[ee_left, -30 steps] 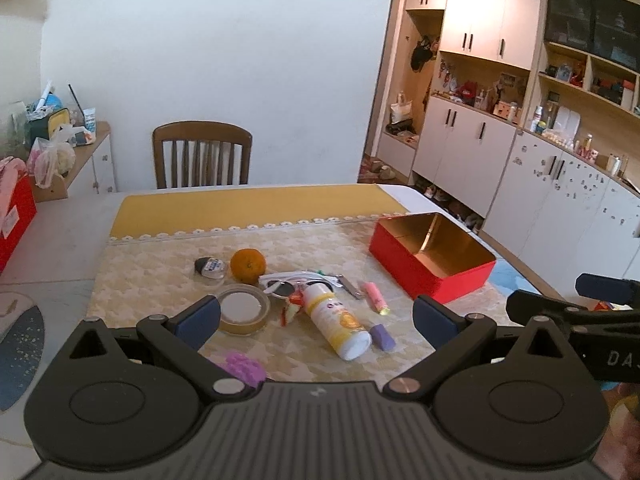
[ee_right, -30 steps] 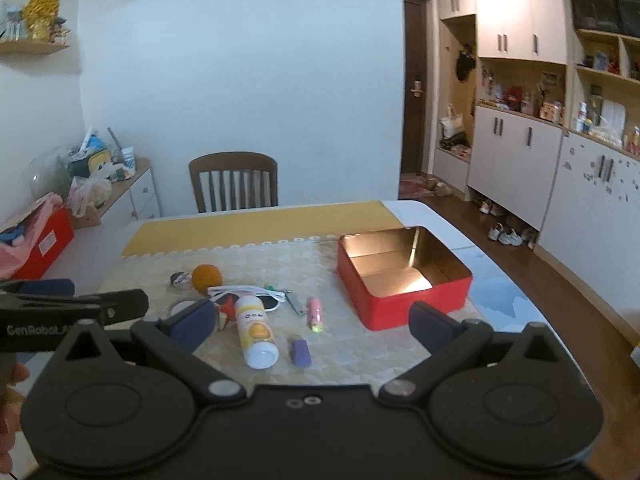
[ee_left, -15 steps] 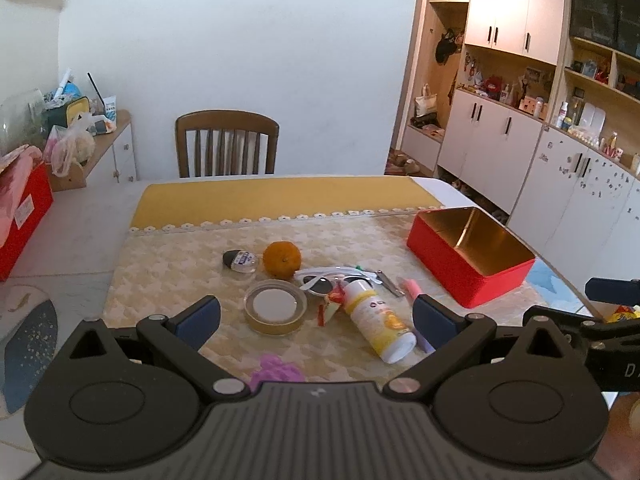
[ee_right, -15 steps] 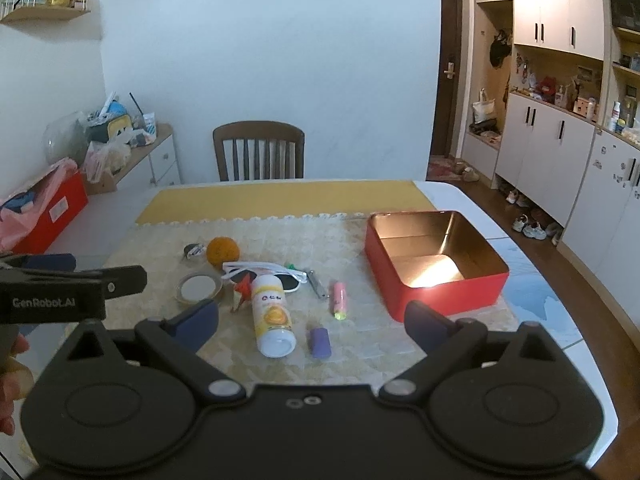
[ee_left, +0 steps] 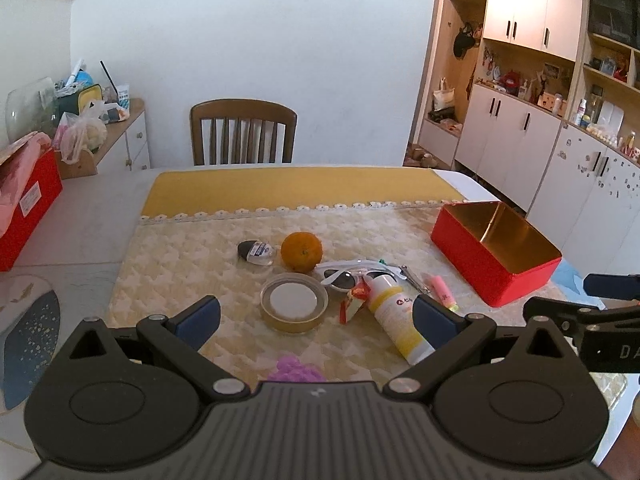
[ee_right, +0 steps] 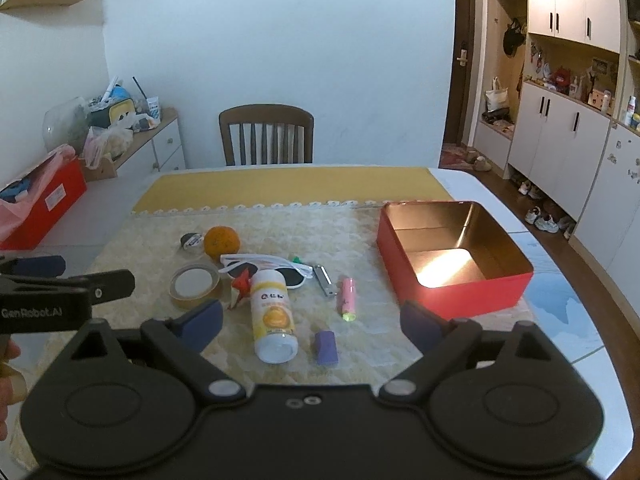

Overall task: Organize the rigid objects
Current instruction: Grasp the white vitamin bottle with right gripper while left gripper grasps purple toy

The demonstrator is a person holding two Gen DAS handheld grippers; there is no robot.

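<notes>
A cluster of loose items lies on the quilted mat: an orange (ee_left: 301, 251), a tape roll (ee_left: 294, 302), white sunglasses (ee_left: 348, 274), a white bottle (ee_right: 274, 312) on its side, a pink tube (ee_right: 347, 298) and a purple block (ee_right: 326, 348). The red tin (ee_right: 460, 300) stands open and empty to their right. My left gripper (ee_left: 316, 312) hovers open above the tape roll and bottle, gripping nothing. The jaws of my right gripper (ee_right: 312, 318) are closing; they are still wide and touch nothing, with the bottle and block seen below them.
A small dark-capped container (ee_left: 256, 251) and a metal clipper (ee_right: 323, 279) lie among the items. A wooden chair (ee_left: 243, 132) stands at the table's far side. A red box (ee_left: 24, 208) sits at the left. Cabinets (ee_left: 520, 148) line the right wall.
Both grippers have come forward and lower towards the table, so the items look larger. The right gripper's fingers stand a little closer together than before.
</notes>
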